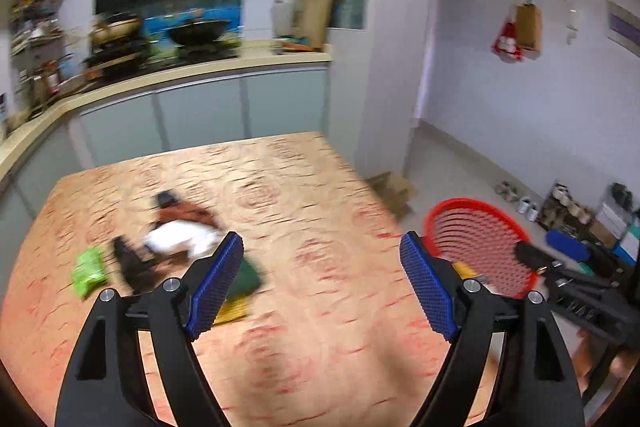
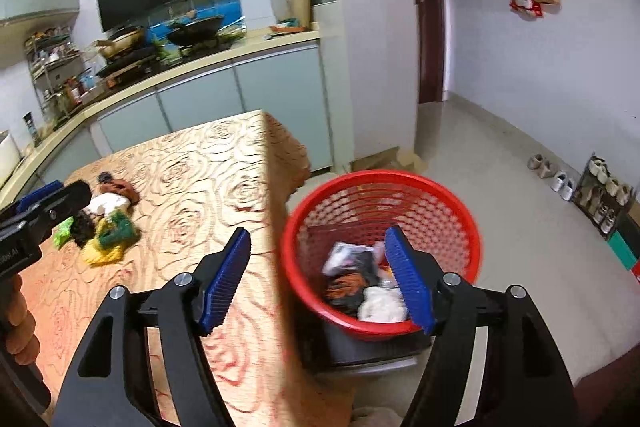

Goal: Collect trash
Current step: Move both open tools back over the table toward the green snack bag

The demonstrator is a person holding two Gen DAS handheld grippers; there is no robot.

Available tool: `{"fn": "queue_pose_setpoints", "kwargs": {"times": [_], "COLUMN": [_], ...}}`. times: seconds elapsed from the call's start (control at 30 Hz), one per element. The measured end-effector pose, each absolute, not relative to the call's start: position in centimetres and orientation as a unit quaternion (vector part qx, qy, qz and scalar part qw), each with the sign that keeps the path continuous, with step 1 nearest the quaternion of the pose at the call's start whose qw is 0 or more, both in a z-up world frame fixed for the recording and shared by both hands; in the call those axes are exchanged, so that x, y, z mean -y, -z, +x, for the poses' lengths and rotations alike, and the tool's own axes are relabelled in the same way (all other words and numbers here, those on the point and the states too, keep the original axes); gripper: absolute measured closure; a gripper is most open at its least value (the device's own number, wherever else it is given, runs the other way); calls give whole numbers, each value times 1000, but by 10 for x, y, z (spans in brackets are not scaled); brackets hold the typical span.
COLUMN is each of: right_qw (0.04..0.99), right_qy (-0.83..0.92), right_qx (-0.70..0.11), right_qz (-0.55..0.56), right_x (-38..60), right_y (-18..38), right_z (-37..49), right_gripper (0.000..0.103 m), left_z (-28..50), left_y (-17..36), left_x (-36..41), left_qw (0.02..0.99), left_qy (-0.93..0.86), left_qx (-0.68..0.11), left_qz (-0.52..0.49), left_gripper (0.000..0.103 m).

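Both empty — left gripper (image 1: 322, 285) and right gripper (image 2: 318, 279) gape | table litter (image 2: 102, 227) looks light, crumply — pinch a raised fold | red basket (image 2: 380, 183) alongside

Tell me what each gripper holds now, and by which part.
Nothing is held. The left gripper and right gripper both stand open, with no trash between their blue pads.
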State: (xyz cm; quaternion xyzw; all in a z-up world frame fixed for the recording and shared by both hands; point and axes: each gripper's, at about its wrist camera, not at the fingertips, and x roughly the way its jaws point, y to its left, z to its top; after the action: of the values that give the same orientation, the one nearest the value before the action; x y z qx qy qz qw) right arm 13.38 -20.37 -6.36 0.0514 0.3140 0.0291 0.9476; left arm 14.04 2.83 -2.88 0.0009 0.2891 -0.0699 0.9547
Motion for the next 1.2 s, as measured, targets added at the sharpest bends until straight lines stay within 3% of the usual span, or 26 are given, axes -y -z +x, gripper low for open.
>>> {"fn": "queue_pose_setpoints", "kwargs": {"times": [0.3,0.67,1.2], "right_qw": [942,938,935], "right_qy": [-83,-115,-119], "right_qx": [-325,-325,-335], "right_qz": [28,12,-4], "right_x": [145,110,94], "right_y": [66,65,66], "right_z": [145,147,150], "right_gripper": [28,28,28], "left_z": [133,135,213], "left_y": [51,67,100], "left_x": [-154,-282,-265], "left_qw": [946,917,903], "left_qy": [-76,-212,-146], "left_qx": [-311,-326,-396], "left_qz": [-41,-90,-78], "left_gripper": [25,25,25]}}
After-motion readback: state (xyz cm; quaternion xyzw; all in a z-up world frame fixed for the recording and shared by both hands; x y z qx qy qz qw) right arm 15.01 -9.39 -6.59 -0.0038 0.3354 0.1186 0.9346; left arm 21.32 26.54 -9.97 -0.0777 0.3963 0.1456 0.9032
